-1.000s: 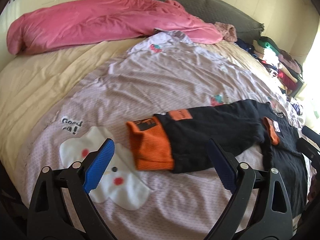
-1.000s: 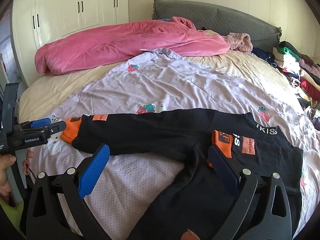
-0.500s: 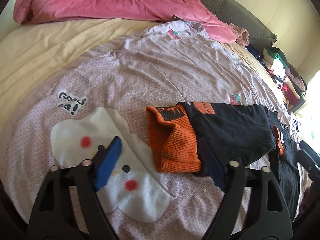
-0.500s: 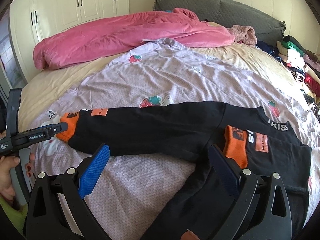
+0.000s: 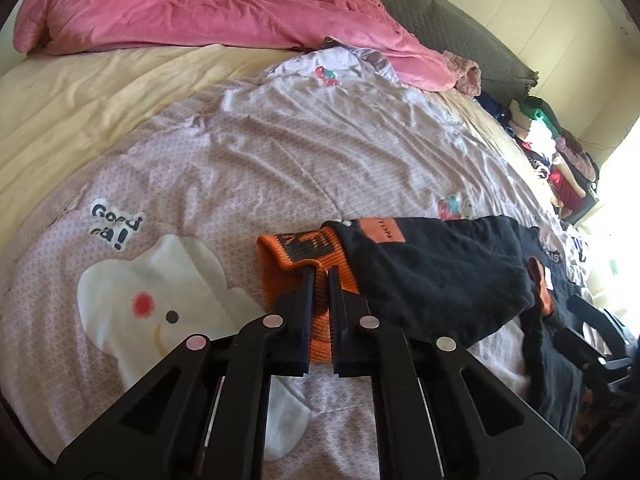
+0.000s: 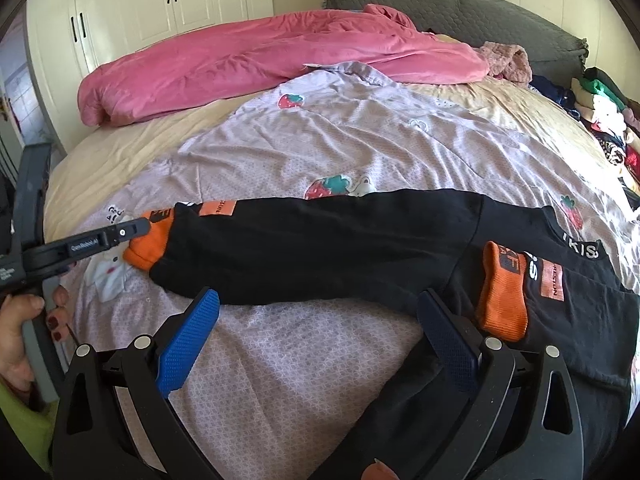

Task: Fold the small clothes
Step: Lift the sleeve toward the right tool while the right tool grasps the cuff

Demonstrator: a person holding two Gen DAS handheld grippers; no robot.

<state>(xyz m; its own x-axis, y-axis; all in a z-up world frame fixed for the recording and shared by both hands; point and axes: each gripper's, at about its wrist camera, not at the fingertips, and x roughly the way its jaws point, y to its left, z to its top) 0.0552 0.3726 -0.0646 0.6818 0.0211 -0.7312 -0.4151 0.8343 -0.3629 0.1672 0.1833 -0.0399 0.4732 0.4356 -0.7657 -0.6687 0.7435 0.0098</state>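
We see a small black garment (image 6: 340, 248) spread flat across the near part of a bed, on a lilac quilt (image 6: 360, 140) printed with strawberries and a white cartoon patch. One long black sleeve runs out to the left and ends in an orange ribbed cuff (image 5: 316, 264). Our left gripper (image 5: 319, 276) has its jaws clenched on this cuff, with orange fabric pinched between the two fingers; from the right wrist view the same gripper (image 6: 136, 229) reaches in from the left, and a hand (image 6: 28, 320) holds its handle at the left edge. The other sleeve is folded over the body of the garment, so that its orange cuff (image 6: 502, 292) lies on the black cloth at the right. Our right gripper (image 6: 320, 312) hangs over the near edge of the garment with its jaws released and wide apart, nothing between them. At the far side of the bed lie a pink duvet (image 6: 260, 60) and a grey headboard (image 6: 460, 12). A heap of mixed clothes (image 6: 604, 120) sits at the far right.
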